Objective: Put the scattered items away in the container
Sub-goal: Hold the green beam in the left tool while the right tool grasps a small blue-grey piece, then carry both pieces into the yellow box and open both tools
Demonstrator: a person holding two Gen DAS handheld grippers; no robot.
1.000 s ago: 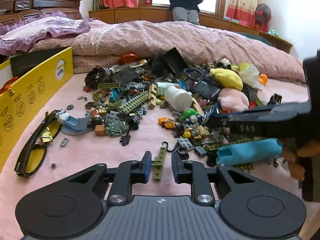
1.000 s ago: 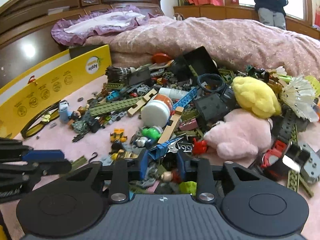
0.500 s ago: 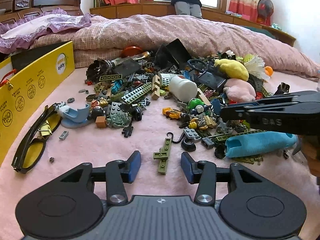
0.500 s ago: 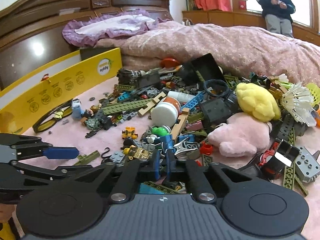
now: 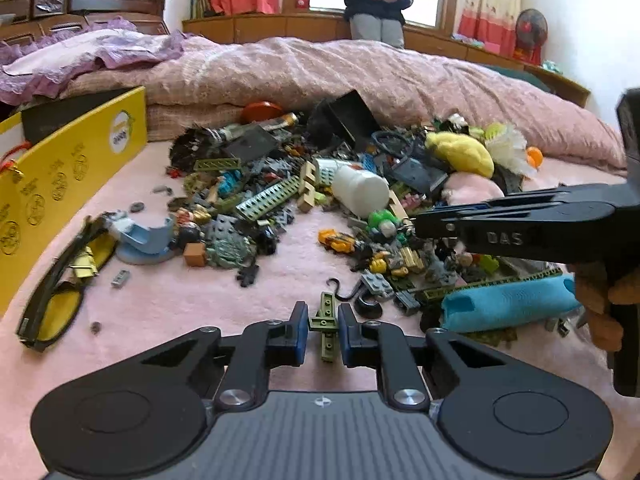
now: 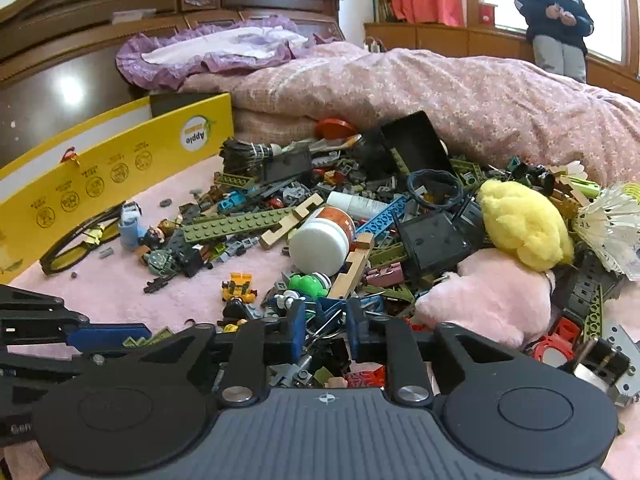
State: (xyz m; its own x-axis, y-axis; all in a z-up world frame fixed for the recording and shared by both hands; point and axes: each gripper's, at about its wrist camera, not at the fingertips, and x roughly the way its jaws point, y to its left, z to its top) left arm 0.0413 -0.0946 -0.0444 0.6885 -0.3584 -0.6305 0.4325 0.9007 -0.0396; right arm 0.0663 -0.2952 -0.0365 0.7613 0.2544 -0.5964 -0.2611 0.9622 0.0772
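A pile of scattered toys and bricks (image 5: 304, 200) lies on the pink bed sheet. A yellow cardboard box (image 5: 60, 184) stands at the left; it also shows in the right wrist view (image 6: 120, 168). My left gripper (image 5: 323, 322) is shut on an olive green brick strip (image 5: 328, 330) lying on the sheet. My right gripper (image 6: 322, 326) is open over small bricks and metal bits at the pile's near edge; nothing is between its pads. It also shows from the side in the left wrist view (image 5: 416, 224).
Black-framed yellow glasses (image 5: 56, 292) lie by the box. A white bottle (image 6: 320, 236), a yellow plush (image 6: 524, 224), a pink plush (image 6: 488, 296) and a blue sleeve (image 5: 508, 304) lie in the pile. A quilt (image 5: 360, 76) rises behind. A person (image 5: 376, 0) stands by the window.
My left gripper has moved forward and closed its pads on the olive green strip. My right gripper, shut half a second ago, has opened and lifted a little over the pile.
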